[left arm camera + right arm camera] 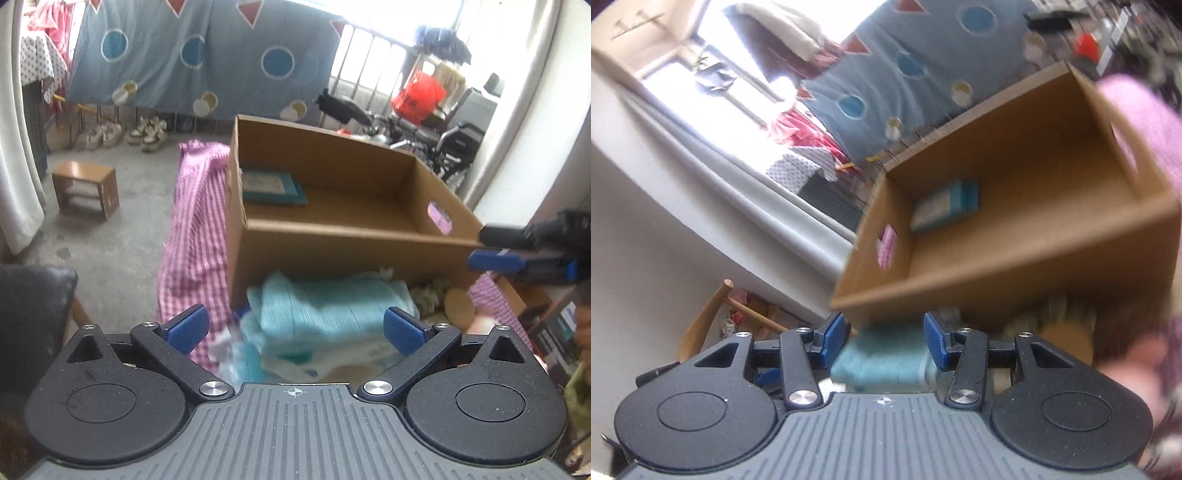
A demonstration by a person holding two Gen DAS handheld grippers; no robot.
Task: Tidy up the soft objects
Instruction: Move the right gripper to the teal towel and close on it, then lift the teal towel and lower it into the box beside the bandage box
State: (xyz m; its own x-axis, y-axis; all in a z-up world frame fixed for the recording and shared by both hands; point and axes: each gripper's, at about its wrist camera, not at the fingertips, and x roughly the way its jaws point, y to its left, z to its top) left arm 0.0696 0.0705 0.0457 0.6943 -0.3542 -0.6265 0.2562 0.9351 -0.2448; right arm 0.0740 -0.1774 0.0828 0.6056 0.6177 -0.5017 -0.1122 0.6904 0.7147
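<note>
A folded teal knit cloth (325, 306) lies on a pile of soft items in front of an open cardboard box (332, 236). My left gripper (295, 328) is open, its blue pads wide apart just above the cloth. My right gripper (884, 343) is partly open with the teal cloth (882, 362) between its pads; it also shows at the right edge of the left wrist view (495, 258), beside the box's near corner. The box (1015, 258) holds a teal book-like item (273, 186), also seen in the right wrist view (945, 205).
The box stands on a pink checked cloth (195, 236). A small wooden stool (86, 188) and several shoes (125, 134) are on the floor to the left. A black chair cushion (33, 314) is at the near left. A wheelchair (450, 144) stands behind the box.
</note>
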